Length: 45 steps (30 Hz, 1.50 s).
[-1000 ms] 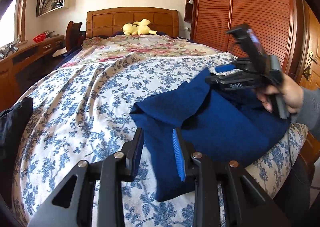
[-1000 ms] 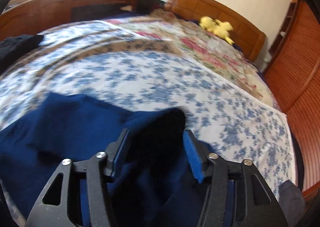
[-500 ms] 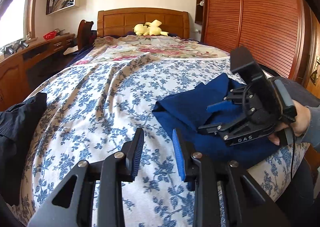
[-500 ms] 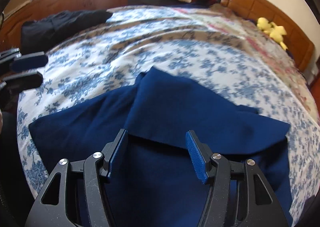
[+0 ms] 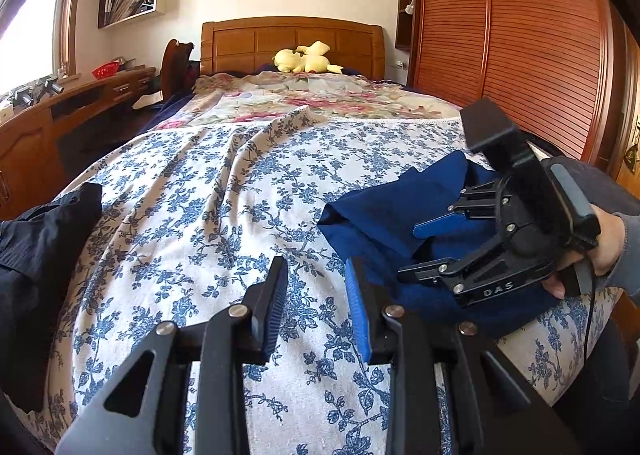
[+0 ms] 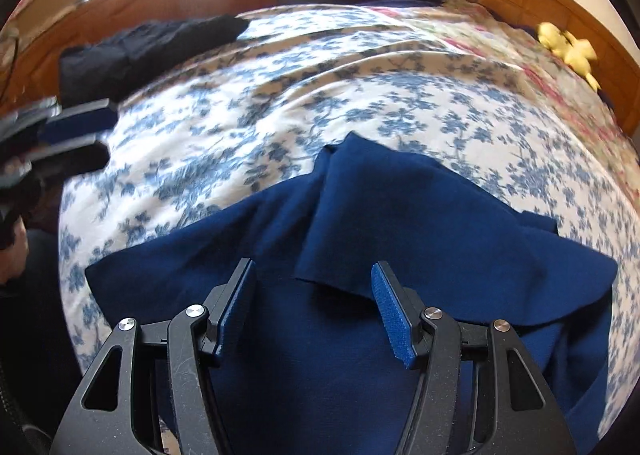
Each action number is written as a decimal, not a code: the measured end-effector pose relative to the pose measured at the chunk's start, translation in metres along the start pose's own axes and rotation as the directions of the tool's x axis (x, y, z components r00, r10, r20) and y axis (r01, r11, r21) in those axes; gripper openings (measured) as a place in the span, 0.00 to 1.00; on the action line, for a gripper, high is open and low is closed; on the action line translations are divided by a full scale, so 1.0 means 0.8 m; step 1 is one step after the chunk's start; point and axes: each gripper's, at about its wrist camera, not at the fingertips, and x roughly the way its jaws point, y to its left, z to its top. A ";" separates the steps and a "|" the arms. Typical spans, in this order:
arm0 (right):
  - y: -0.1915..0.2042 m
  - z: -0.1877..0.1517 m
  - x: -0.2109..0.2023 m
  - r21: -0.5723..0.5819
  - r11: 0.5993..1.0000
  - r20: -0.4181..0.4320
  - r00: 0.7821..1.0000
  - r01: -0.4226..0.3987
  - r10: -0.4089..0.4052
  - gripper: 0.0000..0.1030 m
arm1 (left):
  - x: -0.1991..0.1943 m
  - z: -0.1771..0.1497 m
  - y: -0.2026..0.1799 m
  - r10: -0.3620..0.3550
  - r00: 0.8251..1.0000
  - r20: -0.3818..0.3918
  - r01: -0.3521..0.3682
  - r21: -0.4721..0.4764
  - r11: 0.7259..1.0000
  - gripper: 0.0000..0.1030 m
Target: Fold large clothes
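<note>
Right gripper: jaws stand apart with nothing between the pads; it hovers over the blue garment, just above the loose edge of a folded-over flap. Left gripper: jaws narrowly parted, empty, over bare bedspread, with the garment just beside its right finger.

Garment position: near corner of the bed, at the person's side, lying in a low, partly doubled heap. One flap is laid across the body of the cloth, with a loose corner projecting toward the headboard.

Progress, as judged: at least one fold is in place, but the outline is irregular and the edges are not aligned. Remaining work appears to be squaring the flap, then further folds to a compact stack. A black garment lies well apart at the far edge; whether it is already folded cannot be told.
</note>
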 end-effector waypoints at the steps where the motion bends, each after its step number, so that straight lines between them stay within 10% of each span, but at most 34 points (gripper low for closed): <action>1: 0.001 0.000 0.003 -0.008 1.000 -0.006 1.000 0.020 -0.020 0.59 | 0.000 0.000 0.001 0.000 1.000 0.001 0.000 -0.003 1.000 0.27; 7: -0.040 0.026 0.012 0.020 0.998 -0.005 0.999 0.054 -0.054 0.06 | -0.003 -0.001 0.003 0.014 1.000 0.014 -0.014 -0.008 1.000 0.27; 15: -0.106 0.117 -0.001 0.105 0.944 0.131 0.936 0.314 -0.326 0.06 | -0.002 -0.003 0.006 0.019 1.000 0.011 -0.019 -0.015 1.000 0.27; 19: -0.119 0.140 -0.016 0.166 0.928 0.160 0.920 0.333 -0.358 0.44 | 0.003 -0.002 0.002 0.012 1.000 0.004 -0.012 -0.013 1.000 0.27; 22: -0.119 0.133 -0.037 0.187 0.933 0.195 0.919 0.309 -0.344 0.47 | 0.002 0.001 -0.007 -0.001 1.000 0.018 0.001 0.002 1.000 0.27; 33: -0.108 -0.035 -0.116 0.173 0.949 0.127 0.949 0.265 -0.288 0.48 | 0.011 0.012 -0.066 -0.086 0.996 0.025 0.085 0.055 0.995 0.27; 45: -0.163 -0.220 -0.217 0.332 0.849 0.012 0.899 0.410 -0.439 0.58 | 0.034 0.017 -0.144 -0.189 0.982 0.003 0.187 0.125 0.974 0.27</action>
